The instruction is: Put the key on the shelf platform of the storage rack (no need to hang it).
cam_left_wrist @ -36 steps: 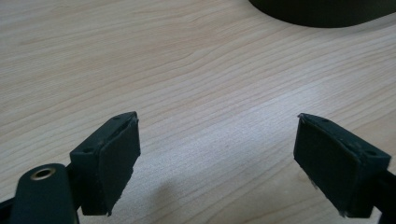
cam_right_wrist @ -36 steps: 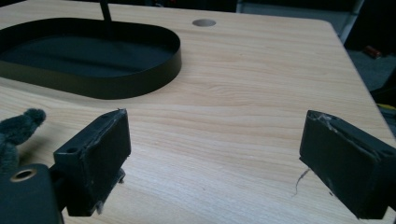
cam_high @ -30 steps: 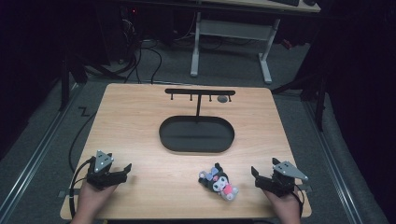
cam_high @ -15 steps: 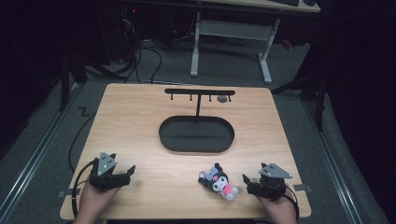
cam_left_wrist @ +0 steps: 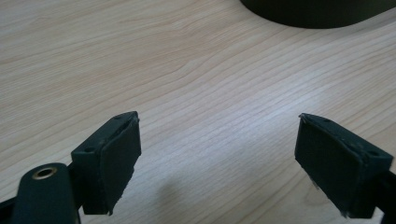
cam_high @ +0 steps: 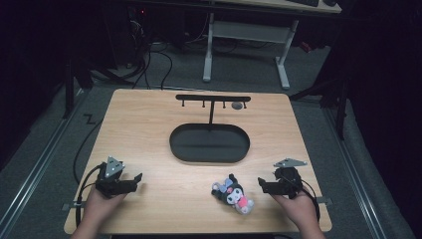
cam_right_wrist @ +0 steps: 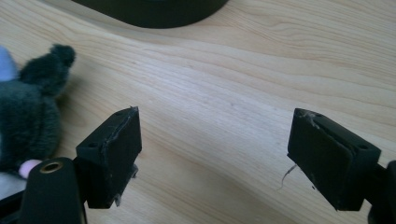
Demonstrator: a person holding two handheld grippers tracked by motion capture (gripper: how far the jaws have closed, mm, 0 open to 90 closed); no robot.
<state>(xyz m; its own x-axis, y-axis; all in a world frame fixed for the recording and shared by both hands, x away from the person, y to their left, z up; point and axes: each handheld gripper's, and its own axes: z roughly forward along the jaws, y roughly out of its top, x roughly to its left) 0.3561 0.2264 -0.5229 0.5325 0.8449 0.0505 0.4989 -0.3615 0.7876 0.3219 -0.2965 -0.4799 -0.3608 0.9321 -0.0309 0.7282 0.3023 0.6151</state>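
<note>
- Near the front edge of the wooden table [cam_high: 149, 124], my right gripper [cam_high: 263, 184] has its jaws wide apart and empty, just beside the plush toy [cam_high: 233, 193].
- The toy, apparently lying on its side, sits in front of the black oval tray [cam_high: 209, 144].
- My left gripper [cam_high: 135, 179] gapes wide over bare wood, well apart from the toy.
</note>
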